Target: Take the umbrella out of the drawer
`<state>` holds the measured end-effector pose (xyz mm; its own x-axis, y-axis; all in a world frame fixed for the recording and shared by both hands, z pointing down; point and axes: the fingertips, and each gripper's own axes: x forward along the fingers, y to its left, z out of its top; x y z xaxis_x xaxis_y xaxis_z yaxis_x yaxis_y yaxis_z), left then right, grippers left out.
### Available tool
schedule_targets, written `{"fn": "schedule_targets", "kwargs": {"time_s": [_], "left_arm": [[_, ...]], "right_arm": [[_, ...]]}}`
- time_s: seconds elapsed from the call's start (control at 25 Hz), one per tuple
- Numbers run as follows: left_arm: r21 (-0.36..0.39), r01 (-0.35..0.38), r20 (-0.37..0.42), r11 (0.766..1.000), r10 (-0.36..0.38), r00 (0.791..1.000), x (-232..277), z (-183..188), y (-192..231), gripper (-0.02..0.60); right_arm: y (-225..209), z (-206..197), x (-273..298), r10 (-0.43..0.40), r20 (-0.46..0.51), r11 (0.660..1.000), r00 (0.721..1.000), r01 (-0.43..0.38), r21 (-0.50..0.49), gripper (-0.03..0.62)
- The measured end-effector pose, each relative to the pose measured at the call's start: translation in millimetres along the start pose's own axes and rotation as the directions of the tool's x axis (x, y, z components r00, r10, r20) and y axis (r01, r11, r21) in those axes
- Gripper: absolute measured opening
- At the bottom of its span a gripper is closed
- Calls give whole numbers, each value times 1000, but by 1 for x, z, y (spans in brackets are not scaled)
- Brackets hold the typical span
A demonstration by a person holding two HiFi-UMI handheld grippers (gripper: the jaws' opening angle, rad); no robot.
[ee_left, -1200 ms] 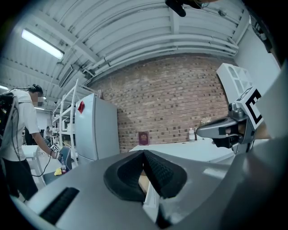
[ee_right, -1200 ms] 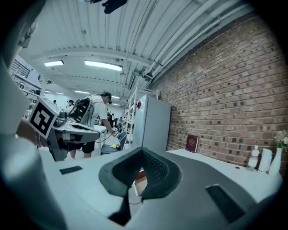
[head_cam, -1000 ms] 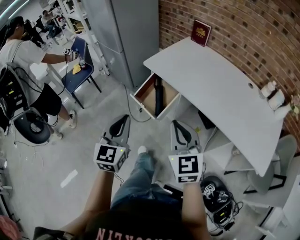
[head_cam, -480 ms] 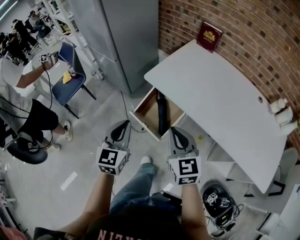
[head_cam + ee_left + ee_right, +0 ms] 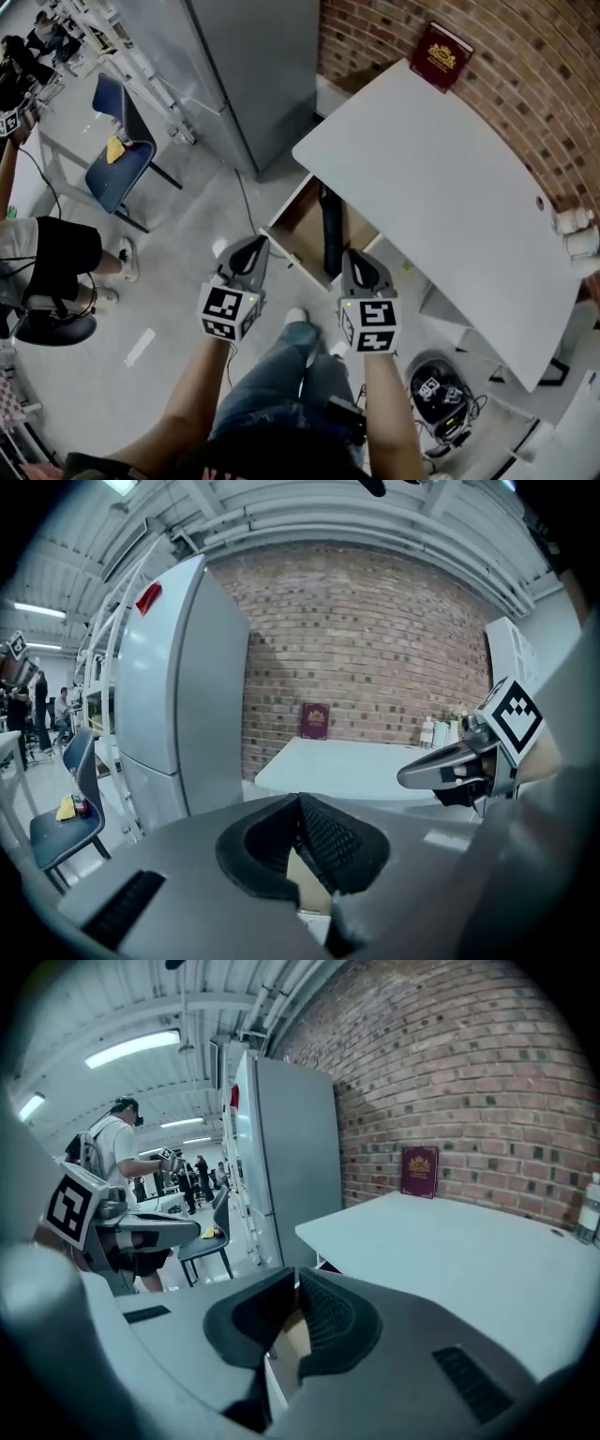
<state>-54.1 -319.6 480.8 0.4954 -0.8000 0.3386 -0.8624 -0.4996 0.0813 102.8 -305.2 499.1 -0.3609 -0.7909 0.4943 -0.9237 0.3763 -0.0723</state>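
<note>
Left gripper [image 5: 253, 247]: jaws together, nothing between them, hovering over the floor just short of the drawer's near-left corner. Drawer [image 5: 301, 221] is pulled open from under the white surface [image 5: 441, 178], its wooden bottom showing. Umbrella [image 5: 330, 232], dark and folded, lies lengthwise along the drawer's right side, one end back under the surface edge and the other near the drawer front; neither gripper touches it. Right gripper [image 5: 353, 259]: jaws likewise pressed together and empty, tips just beside the umbrella's near end at the drawer front. A red book [image 5: 442, 54] stands at the far edge of the surface against the brick wall, not involved. Progress, judged: access step is done, since the drawer stands open, and both grippers are at the drawer. Left to do: part one pair of jaws, close on the umbrella, lift it clear of the drawer. Early stage; no grasp made.
</note>
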Motion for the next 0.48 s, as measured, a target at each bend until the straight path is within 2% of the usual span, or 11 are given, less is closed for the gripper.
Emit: {"fn": "schedule_targets", "kwargs": {"time_s": [0.08,0.16,0.36,0.48], "left_arm": [[-9,12,-38,1000,-13,999,11,-14,4,-3],[-17,21,-61,1000,-22,998,20,-26,8,-3],[-48,12,-90,999,-16,996,42,-53,19,-3],[-61,13,-104,998,-20,994,55,-72,26,-3]], "right_arm": [[-2,-13,18,14,-39,1000,999,-14,14,76],[-5,-29,33,25,-84,1000,996,-23,20,118],[-12,-65,69,36,-167,998,985,-29,47,156],[-17,-87,93,14,-197,999,980,-6,43,173]]}}
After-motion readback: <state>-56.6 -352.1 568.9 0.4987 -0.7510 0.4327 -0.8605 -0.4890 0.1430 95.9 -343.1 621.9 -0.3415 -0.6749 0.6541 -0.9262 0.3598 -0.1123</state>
